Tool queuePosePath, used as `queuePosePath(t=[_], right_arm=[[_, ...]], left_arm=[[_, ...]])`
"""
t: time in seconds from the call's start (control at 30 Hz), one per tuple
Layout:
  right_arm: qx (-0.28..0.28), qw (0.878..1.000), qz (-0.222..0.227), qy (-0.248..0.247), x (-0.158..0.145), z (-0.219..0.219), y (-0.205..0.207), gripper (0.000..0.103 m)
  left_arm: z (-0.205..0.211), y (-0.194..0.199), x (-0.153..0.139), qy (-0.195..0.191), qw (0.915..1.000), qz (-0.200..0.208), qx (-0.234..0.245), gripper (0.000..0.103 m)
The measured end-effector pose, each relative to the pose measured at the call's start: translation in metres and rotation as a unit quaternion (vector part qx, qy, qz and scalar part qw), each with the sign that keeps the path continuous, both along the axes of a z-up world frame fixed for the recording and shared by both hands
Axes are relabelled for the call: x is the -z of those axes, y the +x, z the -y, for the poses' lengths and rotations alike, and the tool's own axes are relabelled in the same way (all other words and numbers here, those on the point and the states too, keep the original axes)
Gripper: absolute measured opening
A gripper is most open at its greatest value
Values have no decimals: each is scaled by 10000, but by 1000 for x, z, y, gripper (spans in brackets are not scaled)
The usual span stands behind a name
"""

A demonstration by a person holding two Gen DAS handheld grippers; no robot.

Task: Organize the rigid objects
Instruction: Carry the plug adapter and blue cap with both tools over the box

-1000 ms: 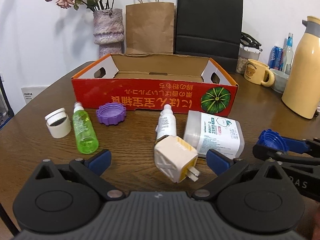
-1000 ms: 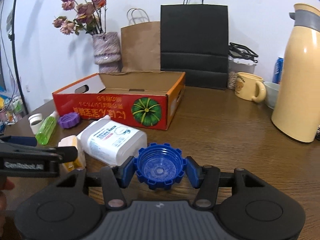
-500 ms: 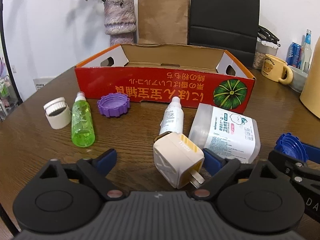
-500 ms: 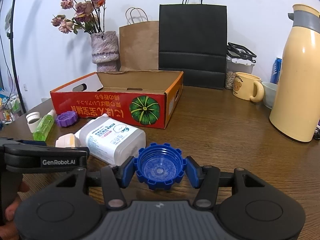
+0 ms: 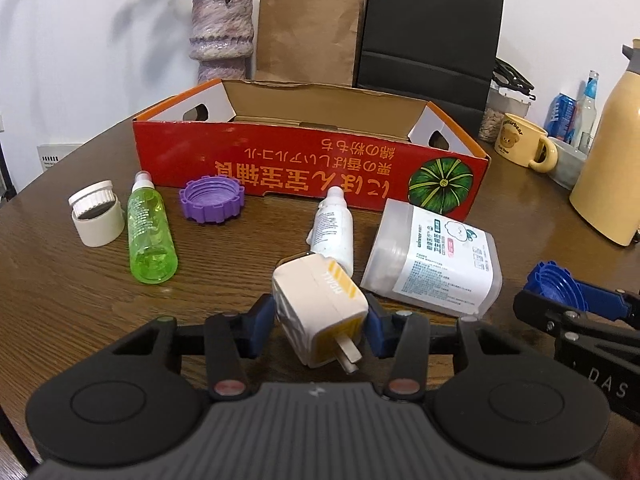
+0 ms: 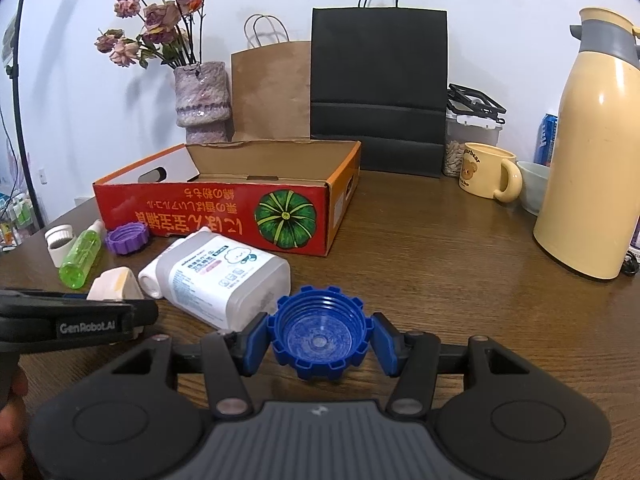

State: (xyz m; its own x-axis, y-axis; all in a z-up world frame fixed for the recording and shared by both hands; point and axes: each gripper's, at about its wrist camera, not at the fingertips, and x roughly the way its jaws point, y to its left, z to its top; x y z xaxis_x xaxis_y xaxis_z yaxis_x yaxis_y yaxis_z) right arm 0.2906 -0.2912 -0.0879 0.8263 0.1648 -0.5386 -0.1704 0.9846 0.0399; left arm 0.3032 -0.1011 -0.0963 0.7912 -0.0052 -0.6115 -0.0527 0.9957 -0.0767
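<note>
**Plug adapter and blue cap both gripped, box straight ahead**

Plug adapter (image 5: 320, 308), cream with yellow stripes, sits between the blue pads of the left gripper (image 5: 320, 326), which pinches it on its two flat sides; its prongs point back toward the camera and slightly right. Whether it is lifted off the wooden table (image 6: 440, 248) or resting on it I cannot tell. The right gripper (image 6: 320, 344) is pressed onto a blue cap (image 6: 320, 336), open side up, low over the table.

The open red cardboard box (image 5: 312, 168) lies directly forward of both grippers, its long side running left to right across the view, so the coming move is judged to be a lift over the near wall and a drop inside. The left gripper looks nearer to the box's middle; the right gripper faces its pumpkin-printed corner.

Between the adapter and the box lie a small white bottle (image 5: 332, 232), just beyond the adapter and close to touching it, and a large translucent labelled container (image 5: 436, 256) on its side to the right. A green bottle (image 5: 150, 232), a purple cap (image 5: 212, 200) and a white jar (image 5: 96, 216) lie further left. A straight push forward would likely knock the white bottle, so rising first seems wise. The two grippers sit near each other, and their paths could cross.
</note>
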Motion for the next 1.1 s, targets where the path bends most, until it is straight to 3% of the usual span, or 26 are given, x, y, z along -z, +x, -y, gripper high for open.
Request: queuePosePath(t=[0.53, 1.1], right_arm=[[101, 9995, 192, 222, -9, -3, -7, 53], [133, 9978, 581, 298, -46, -23, 11, 53]], left_arm=[[-12, -12, -13, 128, 9992, 264, 256, 48], [-26, 1, -56, 195, 9966, 674, 424, 48]])
